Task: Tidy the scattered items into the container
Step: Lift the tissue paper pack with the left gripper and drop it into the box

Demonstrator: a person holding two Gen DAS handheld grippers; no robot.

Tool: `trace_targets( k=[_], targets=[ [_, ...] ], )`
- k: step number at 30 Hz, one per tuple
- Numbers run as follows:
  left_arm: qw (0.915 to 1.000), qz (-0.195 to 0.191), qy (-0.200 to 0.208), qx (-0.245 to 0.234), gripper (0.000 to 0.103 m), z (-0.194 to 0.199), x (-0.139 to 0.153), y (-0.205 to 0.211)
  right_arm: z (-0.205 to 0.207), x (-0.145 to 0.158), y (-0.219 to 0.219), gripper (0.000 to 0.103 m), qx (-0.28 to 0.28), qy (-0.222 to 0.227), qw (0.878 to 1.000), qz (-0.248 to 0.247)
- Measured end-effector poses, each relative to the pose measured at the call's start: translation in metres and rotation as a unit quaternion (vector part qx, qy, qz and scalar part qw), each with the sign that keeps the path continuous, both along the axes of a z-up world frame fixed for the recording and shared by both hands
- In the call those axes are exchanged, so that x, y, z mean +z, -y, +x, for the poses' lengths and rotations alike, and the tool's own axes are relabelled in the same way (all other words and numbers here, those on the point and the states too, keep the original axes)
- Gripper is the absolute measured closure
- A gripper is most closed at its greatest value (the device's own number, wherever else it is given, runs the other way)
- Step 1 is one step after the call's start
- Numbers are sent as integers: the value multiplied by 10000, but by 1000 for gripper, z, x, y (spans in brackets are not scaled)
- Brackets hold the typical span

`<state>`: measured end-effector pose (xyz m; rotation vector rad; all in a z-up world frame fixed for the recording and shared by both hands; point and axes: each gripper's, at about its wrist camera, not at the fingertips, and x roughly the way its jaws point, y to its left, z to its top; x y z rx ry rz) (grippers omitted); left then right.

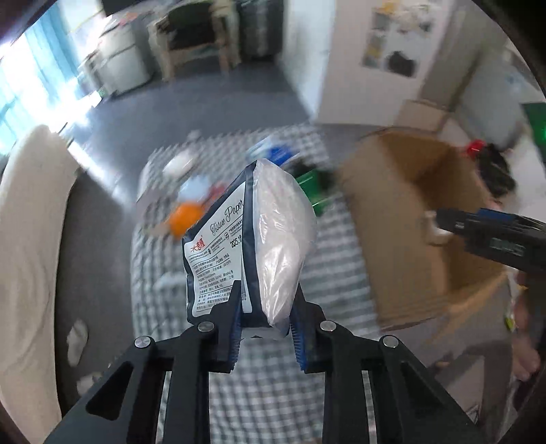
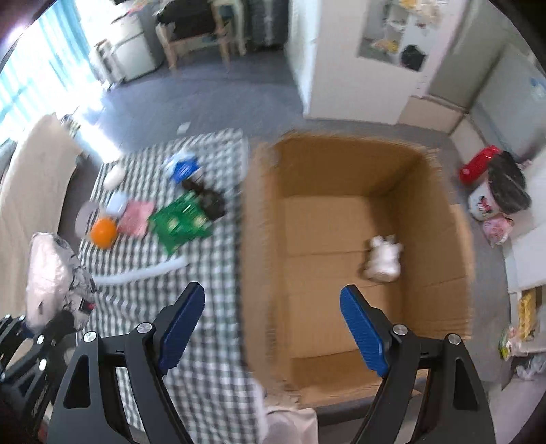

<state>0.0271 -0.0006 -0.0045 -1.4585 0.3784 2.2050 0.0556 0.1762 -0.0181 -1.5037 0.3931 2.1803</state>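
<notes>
My left gripper [image 1: 266, 328] is shut on a pack of tissue paper [image 1: 252, 239], dark blue with a white label, held up above the checked cloth [image 1: 259, 392]. From the right wrist view the same pack [image 2: 51, 273] shows at the lower left. My right gripper [image 2: 273, 328] is open and empty, hanging over the left wall of the open cardboard box [image 2: 324, 232]. A small white item [image 2: 384, 259] lies inside the box. On the cloth lie an orange ball [image 2: 103, 232], a green packet [image 2: 179, 222], a pink packet [image 2: 136, 217] and a white tube [image 2: 143, 273].
A blue-and-white item [image 2: 182, 165] and a black item [image 2: 208, 198] also lie on the cloth. A beige cushion [image 2: 30, 191] flanks its left side. Red and black bags [image 2: 477, 164] sit right of the box. A wooden chair [image 2: 198, 30] stands at the back.
</notes>
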Motion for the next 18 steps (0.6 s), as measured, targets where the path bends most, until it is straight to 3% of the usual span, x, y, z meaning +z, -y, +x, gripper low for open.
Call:
trace_targets(
  k=[3, 5, 9, 13, 15, 18],
  targets=[
    [9972, 434, 53, -606, 78, 17, 29, -45, 25, 27, -38, 21, -387, -129, 9988, 256],
    [9909, 729, 155, -1123, 78, 31, 43, -77, 46, 44, -63, 21, -666, -207, 9966, 442],
    [9678, 1161, 517, -2174, 78, 55, 47, -134, 90, 62, -106, 21, -1217, -384, 9902, 573],
    [9635, 1206, 993, -2173, 78, 55, 16, -171, 123, 54, -132, 21, -1511, -345, 9867, 485],
    [9667, 1053, 1111, -2049, 78, 51, -2, -183, 136, 42, -141, 21, -1606, -306, 9861, 314],
    [9754, 591, 962, -1893, 77, 51, -28, -202, 147, 27, -148, 21, -1653, -264, 9858, 100]
  ],
)
